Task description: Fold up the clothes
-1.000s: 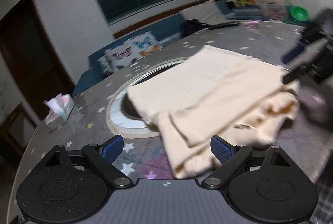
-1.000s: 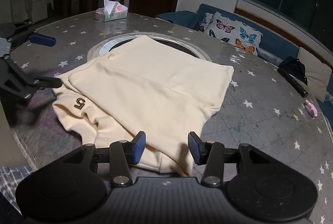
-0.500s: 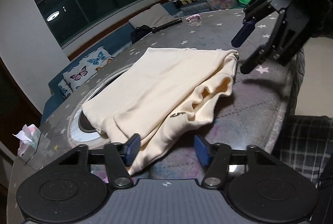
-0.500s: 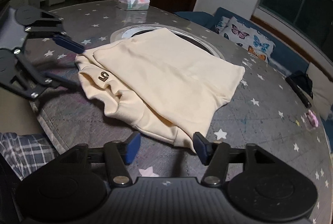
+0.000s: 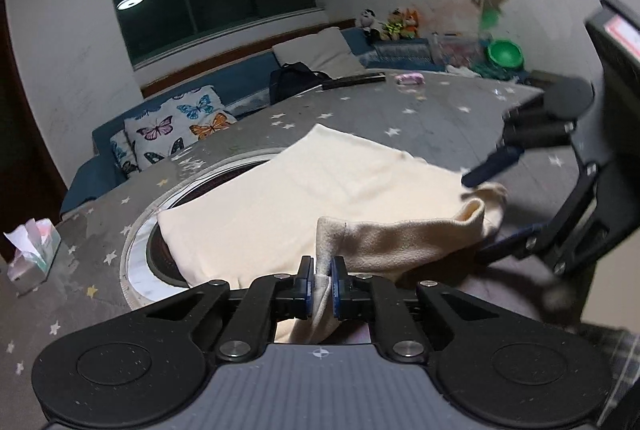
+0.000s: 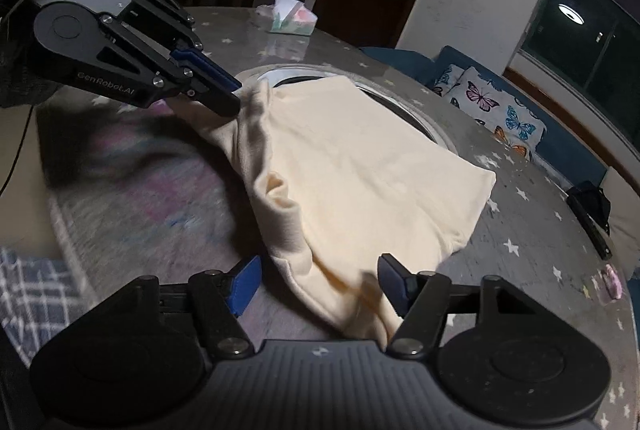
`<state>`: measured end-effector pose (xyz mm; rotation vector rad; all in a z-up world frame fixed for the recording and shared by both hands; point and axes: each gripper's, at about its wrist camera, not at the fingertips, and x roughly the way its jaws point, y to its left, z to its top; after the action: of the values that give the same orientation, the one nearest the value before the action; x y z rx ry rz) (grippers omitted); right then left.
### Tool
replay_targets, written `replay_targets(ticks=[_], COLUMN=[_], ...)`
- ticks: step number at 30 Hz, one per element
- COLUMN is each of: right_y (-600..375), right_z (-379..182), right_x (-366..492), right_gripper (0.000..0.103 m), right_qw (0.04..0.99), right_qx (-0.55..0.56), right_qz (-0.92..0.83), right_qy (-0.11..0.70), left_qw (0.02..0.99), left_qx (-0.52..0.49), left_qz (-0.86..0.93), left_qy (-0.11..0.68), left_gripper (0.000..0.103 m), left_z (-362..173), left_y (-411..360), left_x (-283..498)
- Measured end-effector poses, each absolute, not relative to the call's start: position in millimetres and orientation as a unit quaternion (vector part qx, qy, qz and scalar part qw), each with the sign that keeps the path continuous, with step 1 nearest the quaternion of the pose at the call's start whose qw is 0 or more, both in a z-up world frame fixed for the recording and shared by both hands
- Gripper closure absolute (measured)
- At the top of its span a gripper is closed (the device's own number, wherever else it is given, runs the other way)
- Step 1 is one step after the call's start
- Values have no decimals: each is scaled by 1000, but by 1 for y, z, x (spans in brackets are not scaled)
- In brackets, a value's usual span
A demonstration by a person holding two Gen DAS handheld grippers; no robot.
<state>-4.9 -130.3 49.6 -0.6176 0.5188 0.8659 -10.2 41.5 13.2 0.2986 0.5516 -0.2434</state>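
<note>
A cream garment (image 5: pixel 320 186) lies partly folded on the round grey starred table (image 5: pixel 440 114). My left gripper (image 5: pixel 323 284) is shut on the garment's near corner and lifts it; in the right wrist view (image 6: pixel 230 96) it pinches the cloth's far left corner. My right gripper (image 6: pixel 318 280) is open, its fingers either side of the garment's (image 6: pixel 360 166) near edge, with the cloth between them. In the left wrist view the right gripper (image 5: pixel 496 198) sits at the garment's right end.
A tissue box (image 5: pixel 30 250) stands at the table's left side, also in the right wrist view (image 6: pixel 290 16). A round inset ring (image 5: pixel 140 242) lies under the garment. A dark remote (image 5: pixel 354 81) and a pink item (image 5: pixel 410 79) lie at the far edge. A sofa with butterfly cushions (image 5: pixel 176 128) is behind.
My left gripper has closed on the garment's corner and raised it. My right gripper has moved in so the garment's near edge lies between its open fingers.
</note>
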Motion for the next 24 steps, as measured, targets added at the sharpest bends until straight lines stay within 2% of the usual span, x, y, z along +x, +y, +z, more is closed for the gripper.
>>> replay_targets(ticks=[4, 6, 7, 8, 13, 14, 17, 18, 22, 24], right_y=[-128, -130, -131, -132, -138, -139, -141, -141, -140, -139], right_z=[51, 53, 54, 55, 64, 65, 71, 72, 74, 75], right_x=[5, 10, 13, 16, 24, 25, 27, 27, 24, 21], right_gripper=[58, 73, 88, 91, 97, 97, 97, 97, 98, 98], right_qw=[838, 842, 842, 842, 847, 848, 852, 854, 857, 861], right_qx=[-268, -252, -240, -226, -186, -179, -164, -163, -158, -152], right_qz=[408, 405, 407, 407, 405, 404, 403, 402, 399, 396], right_qy=[244, 251, 260, 273, 289, 291, 290, 289, 284, 280], left_qw=[945, 945, 945, 945, 943, 942, 939, 938, 928, 925], left_qx=[127, 121, 119, 117, 133, 137, 157, 166, 207, 222], left_qz=[-110, -108, -108, -108, -103, -103, -97, -95, -95, -97], left_qy=[281, 285, 286, 287, 287, 288, 289, 290, 294, 294], left_gripper=[94, 94, 93, 93, 87, 85, 69, 69, 69, 86], left_z=[12, 11, 10, 10, 7, 5, 0, -2, -13, -18], left_y=[48, 52, 54, 55, 56, 57, 58, 58, 54, 51], left_x=[1, 3, 2, 2, -12, -15, -27, -30, -36, -39])
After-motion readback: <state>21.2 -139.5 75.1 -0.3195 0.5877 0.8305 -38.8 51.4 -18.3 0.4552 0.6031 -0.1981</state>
